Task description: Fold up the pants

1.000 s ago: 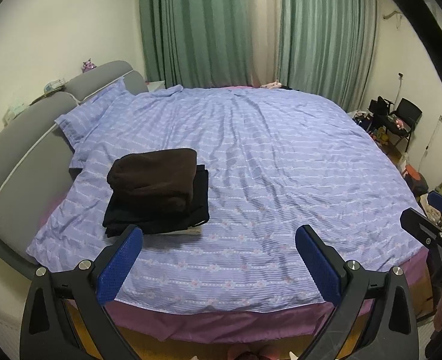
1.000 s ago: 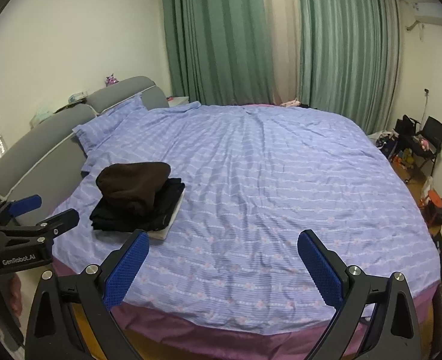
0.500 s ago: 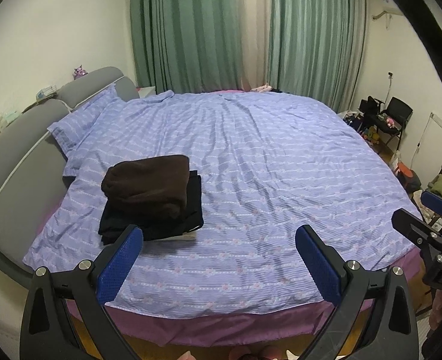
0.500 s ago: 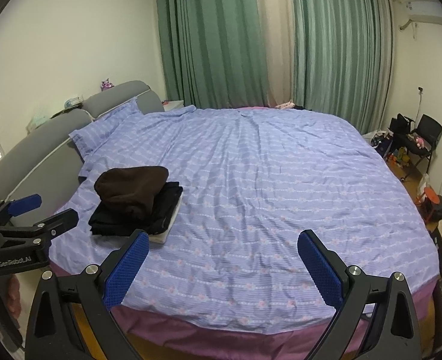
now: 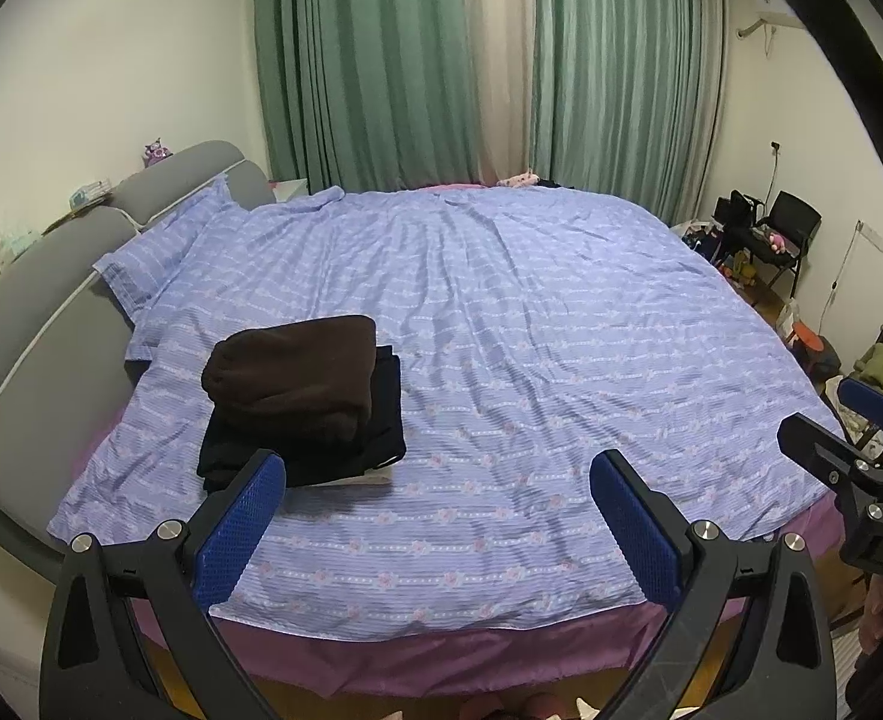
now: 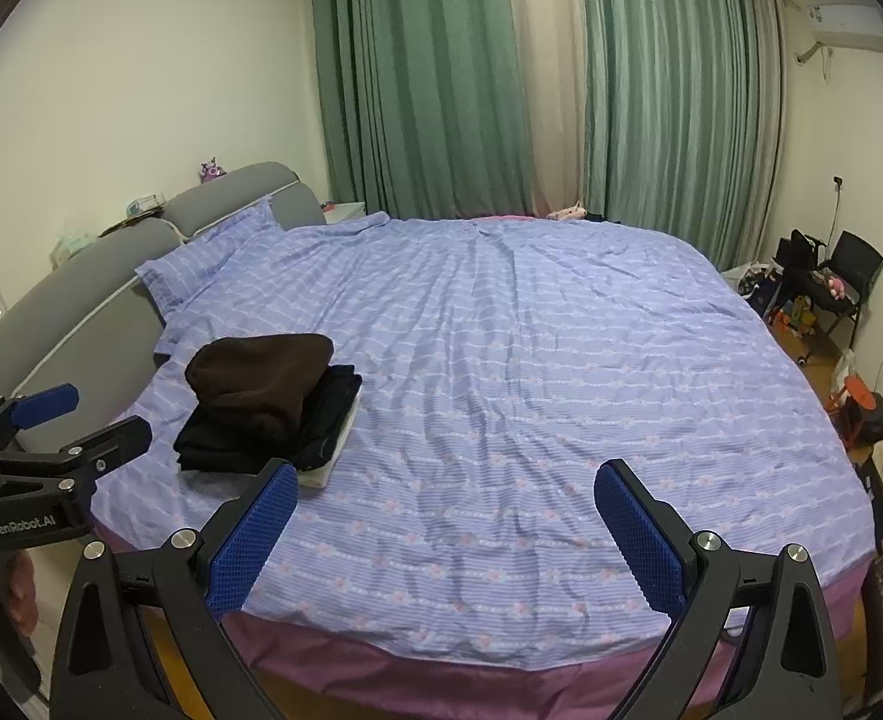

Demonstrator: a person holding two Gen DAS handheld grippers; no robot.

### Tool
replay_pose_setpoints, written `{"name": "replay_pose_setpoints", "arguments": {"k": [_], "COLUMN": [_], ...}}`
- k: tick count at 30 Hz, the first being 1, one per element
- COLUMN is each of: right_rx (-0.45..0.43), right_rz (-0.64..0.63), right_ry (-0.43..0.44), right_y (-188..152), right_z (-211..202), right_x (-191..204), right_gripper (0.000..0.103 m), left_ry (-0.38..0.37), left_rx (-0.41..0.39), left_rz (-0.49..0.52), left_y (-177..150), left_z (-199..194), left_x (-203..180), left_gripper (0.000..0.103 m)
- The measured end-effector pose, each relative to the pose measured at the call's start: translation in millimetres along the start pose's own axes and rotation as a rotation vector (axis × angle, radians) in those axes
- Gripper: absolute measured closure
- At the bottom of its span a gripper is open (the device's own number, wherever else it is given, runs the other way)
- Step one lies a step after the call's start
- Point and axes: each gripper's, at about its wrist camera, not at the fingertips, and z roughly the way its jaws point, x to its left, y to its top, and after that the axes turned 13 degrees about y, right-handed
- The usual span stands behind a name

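Left wrist view: both grippers, left [image 5: 438, 504] & right [image 6: 446, 510], w/ fingers spread wide & empty, hover off the bed [image 5: 531, 312] edge; folded brown pants [image 5: 294, 369] sit atop dark stack at left, so fold looks done, next needs new pants.

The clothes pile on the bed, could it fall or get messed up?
Maybe. The brown pants sit bulging atop the black clothes, so a bump from the left tool could tip the pile. The pile also lies near the bed's edge, so a push that way could send it off. Both tools are open and empty; the right tool could snag the blue cover if it dips low.
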Motion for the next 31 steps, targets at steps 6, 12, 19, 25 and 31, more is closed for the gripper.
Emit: {"name": "replay_pose_setpoints", "arguments": {"k": [6, 12, 19, 25, 31], "right_rx": [0.003, 0.005, 0.007, 0.01, 0.016], "right_rz": [0.0, 0.0, 0.001, 0.002, 0.001], "right_ry": [0.0, -0.003, -0.008, -0.01, -0.01], "right_y": [0.8, 0.3, -1.0, -1.5, -0.8], "right_z": [-0.3, -0.7, -1.4, -1.6, 0.6], "right_x": [-0.4, -1.5, -3.5, -5.9, -6.8], "right_gripper": [0.003, 0.003, 0.003, 0.003, 0.003], "left_ry": [0.0, -0.006, -0.005, -0.006, -0.003], "left_rx": [0.0, -0.002, -0.01, -0.002, 0.002], "left_rz": [-0.001, 0.009, 0.02, 0.019, 0.021], "left_y": [-0.5, -3.6, -3.6, -2.4, 0.0], "left_z": [0.3, 0.0, 0.3, 4.0, 4.5], "left_x": [-0.1, -3.5, -6.4, -6.6, -6.6], "left_gripper": [0.0, 0.0, 0.0, 0.0, 0.0]}}
